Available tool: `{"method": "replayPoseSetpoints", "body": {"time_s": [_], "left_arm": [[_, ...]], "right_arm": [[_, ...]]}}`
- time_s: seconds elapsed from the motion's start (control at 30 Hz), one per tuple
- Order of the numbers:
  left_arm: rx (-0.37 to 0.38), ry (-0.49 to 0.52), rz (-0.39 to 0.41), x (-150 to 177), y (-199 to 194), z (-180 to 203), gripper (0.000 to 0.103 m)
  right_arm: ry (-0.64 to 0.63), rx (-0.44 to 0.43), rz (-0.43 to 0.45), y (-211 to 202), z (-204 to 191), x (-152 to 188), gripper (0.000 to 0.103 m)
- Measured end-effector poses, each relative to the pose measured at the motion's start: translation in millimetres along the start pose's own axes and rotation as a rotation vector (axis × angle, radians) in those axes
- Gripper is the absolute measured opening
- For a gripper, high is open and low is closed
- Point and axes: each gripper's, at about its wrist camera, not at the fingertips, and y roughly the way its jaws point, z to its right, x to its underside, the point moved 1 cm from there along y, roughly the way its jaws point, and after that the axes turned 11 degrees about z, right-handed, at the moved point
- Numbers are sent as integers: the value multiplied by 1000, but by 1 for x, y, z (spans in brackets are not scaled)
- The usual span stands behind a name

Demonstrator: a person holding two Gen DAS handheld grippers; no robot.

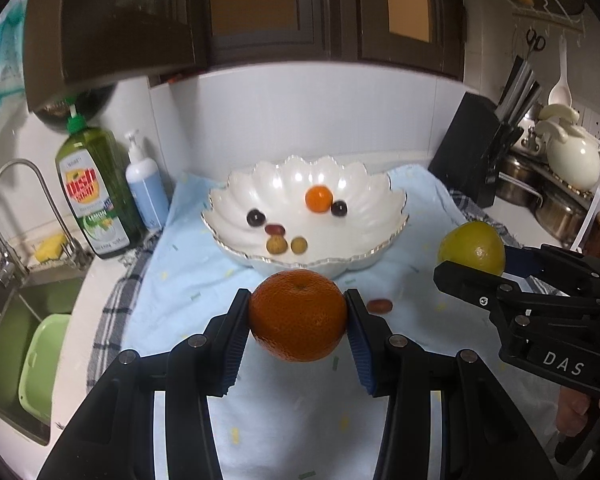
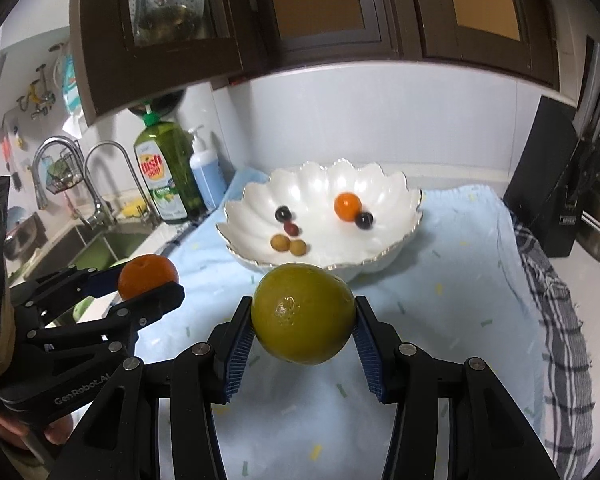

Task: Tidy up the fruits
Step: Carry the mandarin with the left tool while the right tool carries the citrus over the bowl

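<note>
My left gripper [image 1: 298,316] is shut on an orange [image 1: 298,314], held above the light blue cloth [image 1: 204,280] just in front of the white scalloped bowl [image 1: 228,200]. My right gripper [image 2: 304,318] is shut on a yellow-green citrus fruit [image 2: 304,312], also lifted off the cloth. Each gripper appears in the other's view: the citrus [image 1: 472,246] at right, the orange [image 2: 148,274] at left. The bowl [image 2: 404,192] holds a small orange [image 1: 319,199], two dark grapes, a red date and two tan longans [image 1: 286,245]. One red date [image 1: 379,305] lies on the cloth.
A sink [image 1: 24,320] with a green tub and a faucet [image 1: 24,200] lies to the left. Dish soap [image 1: 92,192] and a pump bottle [image 1: 146,188] stand by it. A black knife block [image 1: 476,148], a cream teapot [image 1: 572,152] and pots are at right. Dark cabinets hang overhead.
</note>
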Motion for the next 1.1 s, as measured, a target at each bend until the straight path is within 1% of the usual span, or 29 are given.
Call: {"method": "replayPoseSetpoints", "body": {"time_s": [0.33,0.67,0.9,1.1], "left_arm": [[-19,12,70,-22,-7,-5,46],[-37,23,134,-47,-4,-13,46],[-48,37,165,-64,6,-16,46],[-51,50,175,-78,21,-20,46]], "right_arm": [[-27,4,80,-7,-4,-23,49],[-43,-4,141,1,-6,-50,49],[-47,-1,162,13,-3,-66,49],[-72,18,159,30,1,-79,49]]}}
